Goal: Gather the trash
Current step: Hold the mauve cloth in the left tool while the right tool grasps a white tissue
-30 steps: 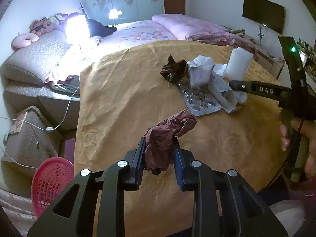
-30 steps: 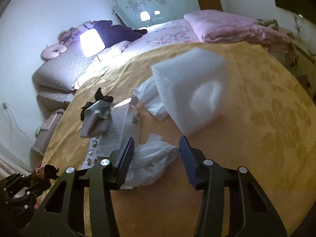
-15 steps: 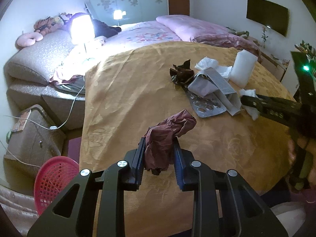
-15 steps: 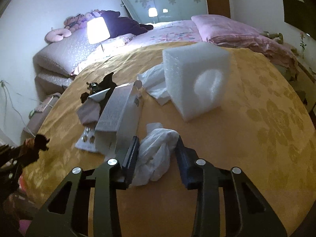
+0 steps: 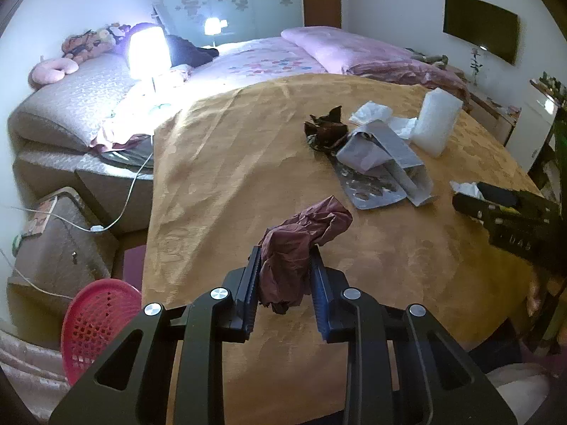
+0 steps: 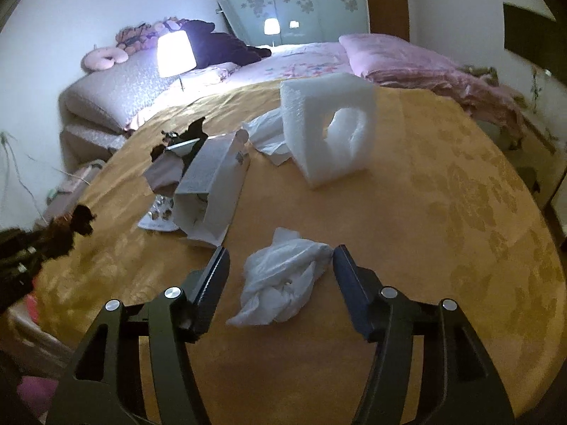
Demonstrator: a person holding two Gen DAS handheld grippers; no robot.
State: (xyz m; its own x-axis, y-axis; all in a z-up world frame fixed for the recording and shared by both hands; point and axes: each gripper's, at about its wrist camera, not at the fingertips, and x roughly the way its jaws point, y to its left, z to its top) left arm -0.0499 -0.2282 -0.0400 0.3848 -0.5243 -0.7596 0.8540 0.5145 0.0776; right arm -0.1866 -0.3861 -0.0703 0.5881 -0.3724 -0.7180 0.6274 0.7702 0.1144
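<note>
Left gripper (image 5: 285,283), angled down, clamps maroon wrapper (image 5: 301,244); right gripper (image 6: 280,272) is opening around white tissue (image 6: 283,279).

1. Home bedroom: bed (image 5: 269,60) with floral sheet and pink pillow (image 5: 329,44).
2. Lit lamp (image 5: 147,49), neck pillow (image 5: 53,71) and plush toys (image 5: 88,40) along the wall.
3. Sliding wardrobe doors (image 5: 230,0) with flower decals; wall TV (image 5: 480,32).
4. Round tabletop (image 5: 248,148) under gold cloth; red basket (image 5: 99,322) on the floor.

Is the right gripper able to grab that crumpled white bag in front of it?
Probably yes. The crumpled white bag lies between the opening jaws of the right gripper, pads not pressing it, with nothing in between.
</note>
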